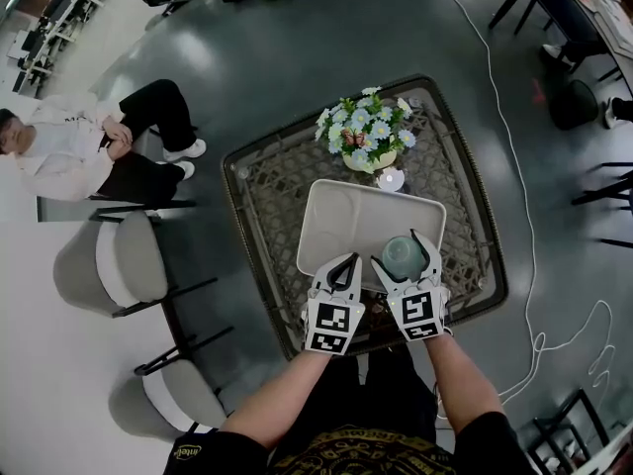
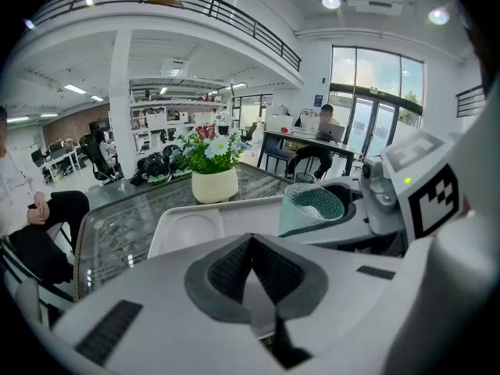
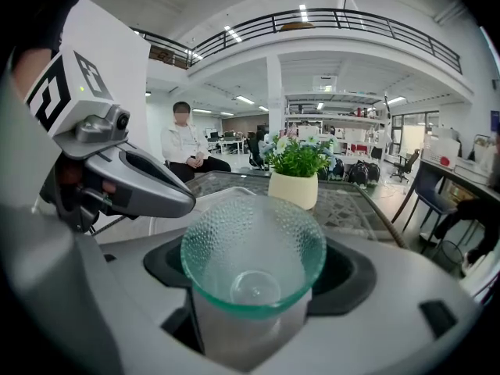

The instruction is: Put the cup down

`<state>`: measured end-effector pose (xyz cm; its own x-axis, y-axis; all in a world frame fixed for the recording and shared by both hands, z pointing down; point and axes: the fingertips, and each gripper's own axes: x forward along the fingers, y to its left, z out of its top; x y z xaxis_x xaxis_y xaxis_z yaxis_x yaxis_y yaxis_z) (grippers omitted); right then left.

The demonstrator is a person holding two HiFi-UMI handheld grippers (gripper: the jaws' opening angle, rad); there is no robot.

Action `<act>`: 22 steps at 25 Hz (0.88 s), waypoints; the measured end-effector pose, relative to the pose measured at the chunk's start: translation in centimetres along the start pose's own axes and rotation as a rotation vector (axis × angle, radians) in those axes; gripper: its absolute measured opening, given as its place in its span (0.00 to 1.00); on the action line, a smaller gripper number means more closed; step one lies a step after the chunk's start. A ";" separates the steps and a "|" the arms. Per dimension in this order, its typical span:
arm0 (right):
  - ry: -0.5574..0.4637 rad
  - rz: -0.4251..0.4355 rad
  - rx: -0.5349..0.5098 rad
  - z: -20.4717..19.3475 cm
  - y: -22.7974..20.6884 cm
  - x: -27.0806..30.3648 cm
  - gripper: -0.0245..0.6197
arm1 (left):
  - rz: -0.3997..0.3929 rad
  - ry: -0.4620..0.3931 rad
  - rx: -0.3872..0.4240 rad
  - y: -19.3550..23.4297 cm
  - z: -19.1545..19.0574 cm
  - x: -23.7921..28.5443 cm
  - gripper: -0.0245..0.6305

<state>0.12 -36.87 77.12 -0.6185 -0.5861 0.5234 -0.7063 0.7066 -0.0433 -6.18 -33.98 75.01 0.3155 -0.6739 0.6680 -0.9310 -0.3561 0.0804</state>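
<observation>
A green dimpled glass cup point(image 3: 251, 262) stands upright between the jaws of my right gripper point(image 1: 404, 256), which is shut on it. The cup point(image 1: 403, 254) hangs over the near right part of a white tray point(image 1: 341, 214) on the glass table. In the left gripper view the cup point(image 2: 311, 208) shows at the right, held by the other gripper. My left gripper point(image 1: 343, 270) sits just left of it over the tray's near edge, its jaws shut with nothing between them.
A white pot of flowers point(image 1: 367, 132) stands behind the tray, with a small white object point(image 1: 392, 178) beside it. The wicker-pattern glass table point(image 1: 267, 196) has a dark rim. A seated person point(image 1: 69, 146) and chairs point(image 1: 124, 260) are to the left. A cable point(image 1: 514, 166) runs along the floor at right.
</observation>
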 end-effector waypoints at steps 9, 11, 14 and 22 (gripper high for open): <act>-0.008 -0.002 0.003 -0.7 -0.1 0.1 0.65 | -0.007 0.002 0.002 -0.2 -0.1 0.2 0.03; -0.014 0.002 0.003 -0.7 0.0 0.1 0.65 | -0.008 0.003 0.002 -0.3 -0.2 0.3 0.03; -0.020 0.006 0.002 -0.6 -0.1 0.1 0.65 | -0.012 0.006 0.003 -0.5 -0.1 0.4 0.03; -0.012 0.018 -0.010 -0.5 0.4 -0.3 0.65 | -0.022 -0.001 0.001 -0.7 0.0 0.0 0.03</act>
<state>0.17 -36.21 77.37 -0.6352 -0.5782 0.5121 -0.6918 0.7208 -0.0441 -5.51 -33.66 74.96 0.3359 -0.6667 0.6654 -0.9237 -0.3714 0.0942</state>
